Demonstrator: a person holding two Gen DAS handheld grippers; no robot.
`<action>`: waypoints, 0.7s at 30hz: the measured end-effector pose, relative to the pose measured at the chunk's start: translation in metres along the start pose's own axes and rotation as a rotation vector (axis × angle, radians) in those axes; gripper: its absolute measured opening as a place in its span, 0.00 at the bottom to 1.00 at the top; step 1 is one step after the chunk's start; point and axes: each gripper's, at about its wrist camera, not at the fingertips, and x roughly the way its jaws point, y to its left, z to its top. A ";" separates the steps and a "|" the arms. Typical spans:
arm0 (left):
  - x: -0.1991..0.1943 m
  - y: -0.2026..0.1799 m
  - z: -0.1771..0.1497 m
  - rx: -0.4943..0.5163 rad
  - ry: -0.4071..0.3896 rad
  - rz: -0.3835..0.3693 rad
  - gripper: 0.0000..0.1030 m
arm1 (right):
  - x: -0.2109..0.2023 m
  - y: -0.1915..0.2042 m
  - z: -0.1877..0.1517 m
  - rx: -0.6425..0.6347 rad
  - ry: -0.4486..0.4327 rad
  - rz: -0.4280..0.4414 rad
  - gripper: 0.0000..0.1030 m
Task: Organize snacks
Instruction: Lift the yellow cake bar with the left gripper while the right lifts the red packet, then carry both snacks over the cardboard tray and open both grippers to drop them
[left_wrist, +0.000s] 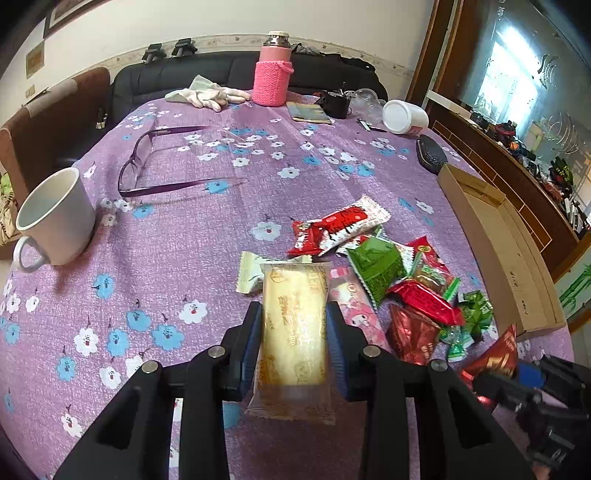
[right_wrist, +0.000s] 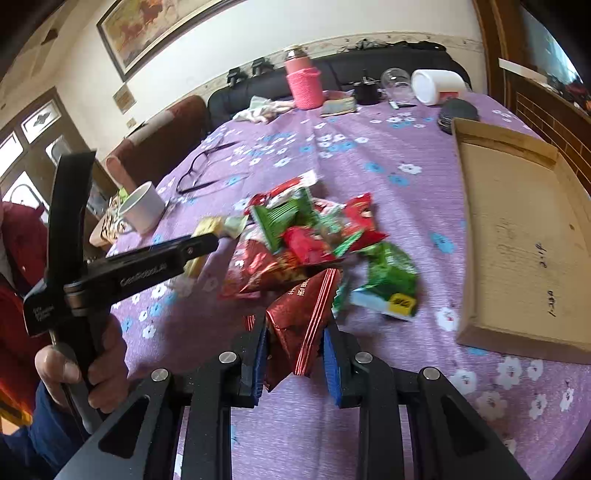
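Note:
My left gripper (left_wrist: 293, 321) is shut on a long yellow cake packet (left_wrist: 293, 328) and holds it above the purple flowered tablecloth (left_wrist: 177, 236). My right gripper (right_wrist: 295, 332) is shut on a dark red foil snack packet (right_wrist: 304, 317); that gripper also shows at the lower right of the left wrist view (left_wrist: 495, 373). A pile of red and green snack packets (left_wrist: 380, 269) lies on the cloth just ahead, also in the right wrist view (right_wrist: 314, 232). A shallow cardboard tray (right_wrist: 517, 236) lies to the right of the pile, with nothing in it that I can see.
A white mug (left_wrist: 55, 218) stands at the left, purple glasses (left_wrist: 147, 162) behind it. A pink-sleeved flask (left_wrist: 273, 70), white gloves (left_wrist: 210, 94), a tipped white jar (left_wrist: 404, 116) and a dark oval object (left_wrist: 430, 153) sit at the far edge. A wooden cabinet (left_wrist: 517, 166) runs along the right.

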 end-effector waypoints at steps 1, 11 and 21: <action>-0.001 -0.002 0.000 0.005 -0.003 0.002 0.32 | -0.003 -0.002 0.001 0.006 -0.006 -0.001 0.27; -0.009 -0.022 0.005 0.040 -0.011 -0.007 0.32 | -0.023 -0.032 0.021 0.062 -0.068 -0.021 0.27; -0.014 -0.040 0.008 0.063 -0.007 -0.005 0.32 | -0.024 -0.042 0.025 0.087 -0.084 -0.003 0.27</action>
